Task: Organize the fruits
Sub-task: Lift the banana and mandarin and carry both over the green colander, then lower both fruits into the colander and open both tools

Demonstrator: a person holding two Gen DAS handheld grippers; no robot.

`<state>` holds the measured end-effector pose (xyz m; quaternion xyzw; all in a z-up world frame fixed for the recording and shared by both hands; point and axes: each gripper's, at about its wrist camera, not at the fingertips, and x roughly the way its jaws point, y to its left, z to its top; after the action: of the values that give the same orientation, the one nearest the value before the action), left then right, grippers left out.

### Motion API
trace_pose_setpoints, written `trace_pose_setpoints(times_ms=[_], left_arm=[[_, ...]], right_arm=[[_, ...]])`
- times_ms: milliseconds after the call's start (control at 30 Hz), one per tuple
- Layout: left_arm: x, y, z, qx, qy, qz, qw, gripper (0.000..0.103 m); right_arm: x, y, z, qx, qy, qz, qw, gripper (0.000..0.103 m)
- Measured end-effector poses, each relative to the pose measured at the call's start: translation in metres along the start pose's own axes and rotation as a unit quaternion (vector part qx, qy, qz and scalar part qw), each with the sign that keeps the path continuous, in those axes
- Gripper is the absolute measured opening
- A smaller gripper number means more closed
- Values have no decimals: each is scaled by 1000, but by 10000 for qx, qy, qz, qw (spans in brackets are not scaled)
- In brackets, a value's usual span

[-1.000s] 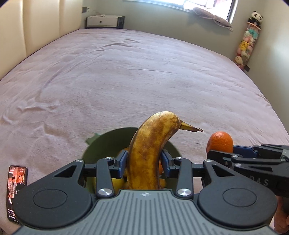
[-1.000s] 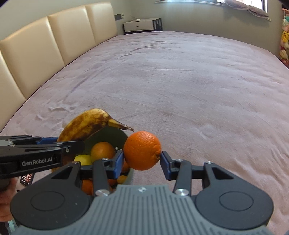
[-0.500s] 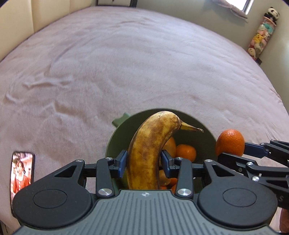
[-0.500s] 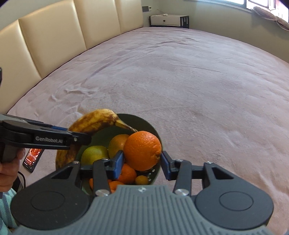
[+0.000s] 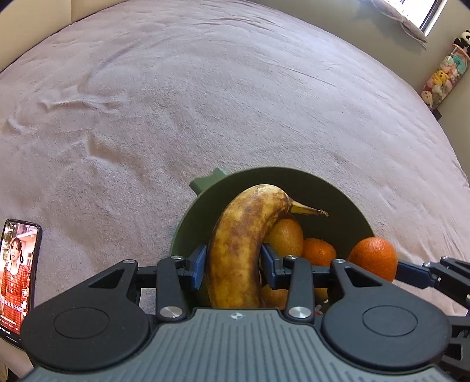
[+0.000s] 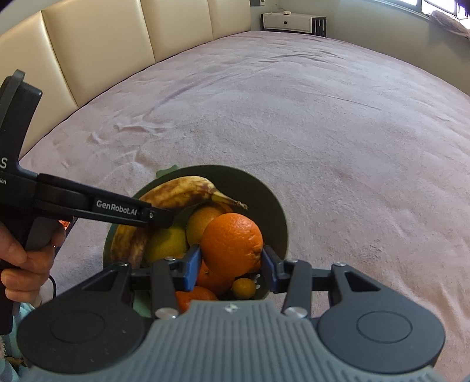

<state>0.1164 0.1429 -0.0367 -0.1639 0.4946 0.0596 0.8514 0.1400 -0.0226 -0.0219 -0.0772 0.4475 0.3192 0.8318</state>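
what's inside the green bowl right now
Inside the bowl: several oranges, a yellowish lemon-like fruit and a small round one. The held banana and orange cover the rest.

1. Place: a bedroom in a home.
2. Bed: large, covered with a mauve-pink blanket that fills most of both views.
3. Headboard: cream padded panels along the bed's left edge in the right wrist view.
4. Nightstand: a low white unit against the far wall, beyond the bed.
5. Window: daylight enters at upper right; folded fabric lies on the sill.
6. Plush toys: a stacked column stands against the wall in the far right corner.
7. Phone: lies on the bed with its screen playing video.
8. Bowl: green, holds fruit, sits on the bed.
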Motion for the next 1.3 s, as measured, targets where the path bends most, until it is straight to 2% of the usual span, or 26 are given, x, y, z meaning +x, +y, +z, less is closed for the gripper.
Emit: trace_pose_setpoints(times_ms=[400,500,567,767,800,867,900,967,1100,1300], left_arm=[[2,-22,-3,820,-149,396,9957,45],[-1,-18,-2,728,-146,294,9968,51],[-5,-14,-1,595,-157,181,9979,58],[-22,-4,0,292,-339,167,9989,58],[-24,-3,1,257,-364,173,9989,58],[-25,0,2,187,-350,201,9990,44],[-24,1,1,139,-331,173,9992,42],[-24,6,1,-16,-324,14,9995,31],[-23,11,0,-267,-414,-137,9987,27],[-25,4,-2,-82,-420,-29,9991,27]], right_arm=[[14,5,-5,-170,177,-88,9997,42],[16,7,-5,-215,209,-90,9995,42],[17,7,-5,-228,231,-81,9994,42],[20,8,-6,-246,257,-64,9993,42],[20,9,-6,-245,259,-68,9993,42],[21,9,-6,-241,264,-72,9993,42],[22,9,-6,-244,265,-72,9993,42],[22,9,-6,-264,253,-71,9993,42],[26,11,-5,-289,236,-59,9993,42],[34,14,-4,-316,243,11,9992,42]])
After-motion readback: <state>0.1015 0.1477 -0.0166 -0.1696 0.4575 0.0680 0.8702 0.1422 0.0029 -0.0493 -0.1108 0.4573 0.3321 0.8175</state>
